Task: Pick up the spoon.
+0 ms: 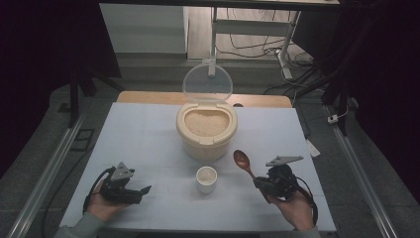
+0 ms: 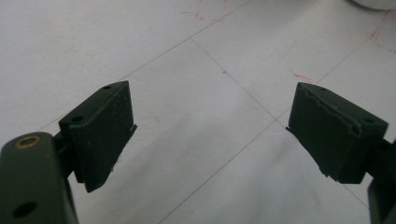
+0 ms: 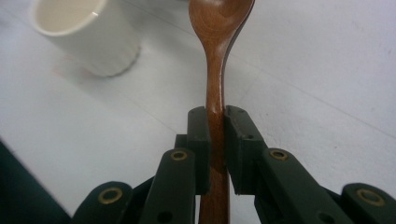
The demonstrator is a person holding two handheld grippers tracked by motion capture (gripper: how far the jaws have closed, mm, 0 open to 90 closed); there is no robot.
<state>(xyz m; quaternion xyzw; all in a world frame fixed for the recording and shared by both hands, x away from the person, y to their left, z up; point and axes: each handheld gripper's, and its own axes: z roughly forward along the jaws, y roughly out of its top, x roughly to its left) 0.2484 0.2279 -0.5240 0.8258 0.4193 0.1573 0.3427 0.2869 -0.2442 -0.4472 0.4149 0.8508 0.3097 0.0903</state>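
A cream rice container [image 1: 206,130] full of rice stands mid-table with its clear lid [image 1: 207,83] flipped up behind it. A small white cup [image 1: 206,178] sits just in front of it; the same cup [image 3: 84,35] appears at upper left in the right gripper view. My right gripper [image 1: 259,181] is shut on the handle of a brown wooden spoon [image 1: 243,161], whose bowl points up toward the container. The spoon [image 3: 216,51] rises straight from between the pressed pads. At the front left my left gripper [image 1: 143,191] rests open; its gripper [image 2: 210,126] holds nothing above the bare table.
The white table [image 1: 143,134] has free surface left of the cup and right of the container. A wooden board edge [image 1: 148,96] shows behind the white top. Metal rails run along both sides, and a table frame [image 1: 252,27] with cables stands on the floor beyond.
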